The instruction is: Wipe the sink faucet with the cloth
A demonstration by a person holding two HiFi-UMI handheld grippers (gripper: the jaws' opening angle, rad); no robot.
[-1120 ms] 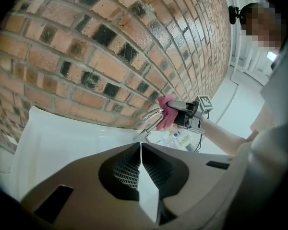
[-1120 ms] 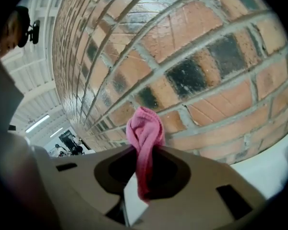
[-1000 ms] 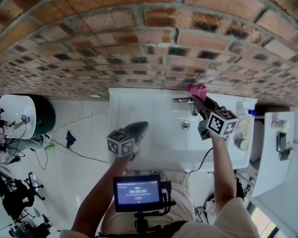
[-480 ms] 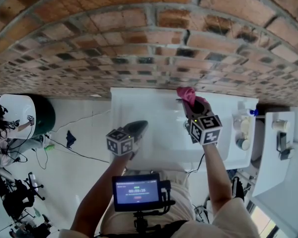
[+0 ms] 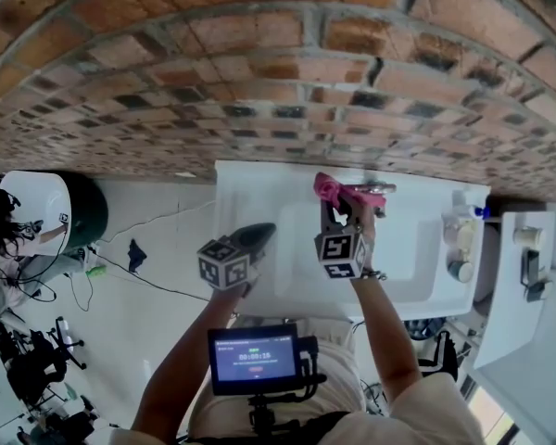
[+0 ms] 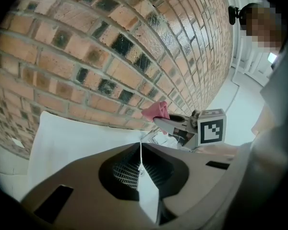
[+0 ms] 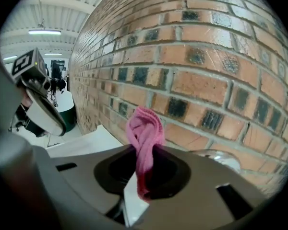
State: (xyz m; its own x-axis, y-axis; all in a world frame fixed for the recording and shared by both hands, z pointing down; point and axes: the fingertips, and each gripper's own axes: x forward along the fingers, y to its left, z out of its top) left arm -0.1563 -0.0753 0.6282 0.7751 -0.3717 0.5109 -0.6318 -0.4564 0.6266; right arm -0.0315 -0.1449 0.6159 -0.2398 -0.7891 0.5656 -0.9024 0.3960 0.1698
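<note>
Pinching a pink cloth [image 5: 327, 189] tight between its two jaws, the right gripper [image 5: 334, 208] reaches to the back edge of the white sink [image 5: 259, 193], close under the brick wall [image 5: 259, 82]. The cloth sticks up out of the jaws in a bunch. It sits just beside the left end of the shiny faucet [image 5: 372, 191], which is at the back edge of the sink too. I cannot tell if the cloth touches the faucet. In the right gripper view the cloth [image 7: 144, 135] stands in front of the bricks, with the faucet [image 7: 222, 160] low down on the right.

The left gripper [image 5: 252, 241] hangs over the front left part of the sink, well apart from the faucet. Its jaws are pressed together with nothing in them, as the left gripper view [image 6: 140, 161] shows.

A few small bottles [image 5: 459, 239] stand at the right edge of the sink.
</note>
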